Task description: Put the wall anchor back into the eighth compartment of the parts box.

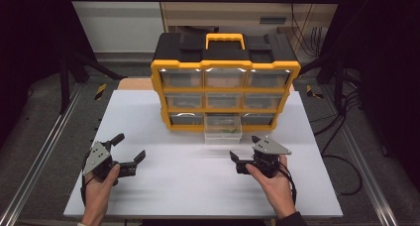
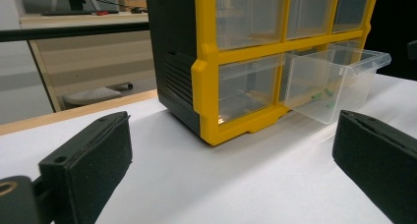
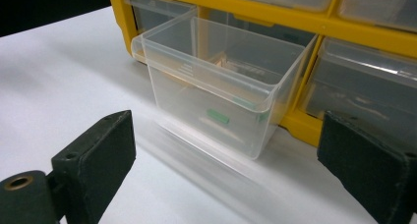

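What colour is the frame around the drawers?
Yellow frame around clear drawers; best in the high view.

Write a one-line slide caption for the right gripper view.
Open right gripper faces the pulled-out clear drawer of the yellow organizer, small green pieces inside.

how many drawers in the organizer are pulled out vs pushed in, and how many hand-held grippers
drawers pulled out: 1, the bottom middle drawer of the yellow organizer
drawers pushed in: 8
hand-held grippers: 2, left hand-held gripper and right hand-held gripper, both open
total: 9 drawers and 2 hand-held grippers, 11 things
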`<move>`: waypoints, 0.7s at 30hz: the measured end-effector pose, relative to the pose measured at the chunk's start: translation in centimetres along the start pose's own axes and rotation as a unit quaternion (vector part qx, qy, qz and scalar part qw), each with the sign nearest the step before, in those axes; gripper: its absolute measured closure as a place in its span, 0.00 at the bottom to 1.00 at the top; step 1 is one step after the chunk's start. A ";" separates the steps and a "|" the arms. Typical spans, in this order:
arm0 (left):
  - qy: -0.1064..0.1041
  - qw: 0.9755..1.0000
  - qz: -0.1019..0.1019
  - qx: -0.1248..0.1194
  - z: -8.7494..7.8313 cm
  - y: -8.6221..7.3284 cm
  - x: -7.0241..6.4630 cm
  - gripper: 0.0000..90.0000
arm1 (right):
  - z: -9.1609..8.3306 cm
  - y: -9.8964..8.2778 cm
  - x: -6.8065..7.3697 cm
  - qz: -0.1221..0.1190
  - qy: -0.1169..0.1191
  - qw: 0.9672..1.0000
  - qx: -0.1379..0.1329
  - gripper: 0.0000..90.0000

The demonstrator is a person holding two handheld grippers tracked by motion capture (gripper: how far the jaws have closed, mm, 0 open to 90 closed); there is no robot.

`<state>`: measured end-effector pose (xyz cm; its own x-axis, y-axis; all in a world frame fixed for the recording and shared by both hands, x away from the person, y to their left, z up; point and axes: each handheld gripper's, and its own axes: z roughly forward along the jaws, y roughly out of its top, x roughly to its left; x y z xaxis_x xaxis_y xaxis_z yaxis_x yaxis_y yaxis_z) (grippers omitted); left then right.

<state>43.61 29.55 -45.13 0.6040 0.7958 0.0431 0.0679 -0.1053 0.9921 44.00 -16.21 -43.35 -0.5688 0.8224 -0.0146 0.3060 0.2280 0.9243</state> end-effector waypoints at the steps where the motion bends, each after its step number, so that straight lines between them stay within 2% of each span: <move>1: 0.000 1.000 0.000 0.000 0.0 0.0 0.0 0.01 | 0.1 -0.1 0.0 0.000 -0.001 1.000 0.003 0.09; 21: 0.002 1.000 -0.001 0.000 0.0 0.0 0.0 0.01 | 0.7 -0.7 0.4 0.004 0.008 0.999 0.036 0.12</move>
<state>43.62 29.60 -45.12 0.6012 0.7980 0.0420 0.0684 -0.1038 0.9922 44.11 -15.71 -44.24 -0.5782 0.8159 -0.0006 0.3639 0.2586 0.8948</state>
